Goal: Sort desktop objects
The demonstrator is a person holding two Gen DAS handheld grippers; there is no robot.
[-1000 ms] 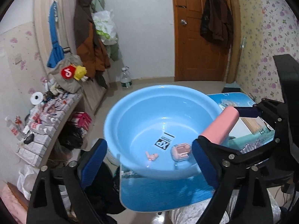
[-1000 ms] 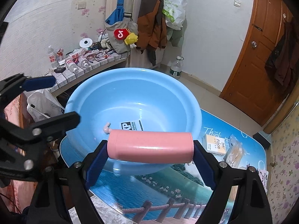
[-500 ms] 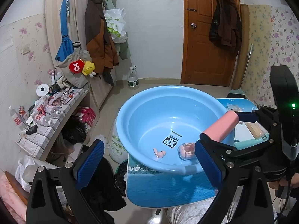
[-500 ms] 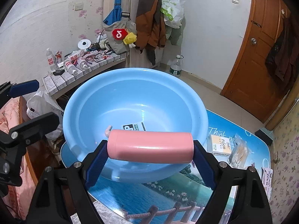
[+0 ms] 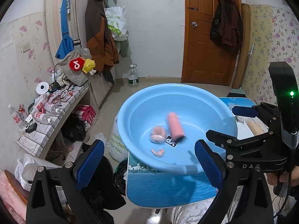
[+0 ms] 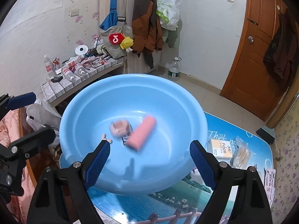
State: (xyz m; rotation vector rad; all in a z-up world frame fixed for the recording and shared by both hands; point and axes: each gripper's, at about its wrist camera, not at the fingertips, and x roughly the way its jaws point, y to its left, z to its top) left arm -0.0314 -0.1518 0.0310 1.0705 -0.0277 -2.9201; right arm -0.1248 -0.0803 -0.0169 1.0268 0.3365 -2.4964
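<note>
basin (image 6: 168,100): smooth, glossy blue plastic, I see light shining on its wall
pink tube (image 6: 142,132): smooth, matt pink surface, likely plastic
my right gripper (image 6: 149,160): matt black frame with metal screws; ribbed blue pads (image 6: 200,161)
my left gripper (image 5: 147,165): same matt black frame, blue textured pads (image 5: 89,160)
table (image 6: 149,205): glossy printed top
door (image 5: 205,37): varnished brown wood
jacket (image 6: 147,24): brown cloth
</note>
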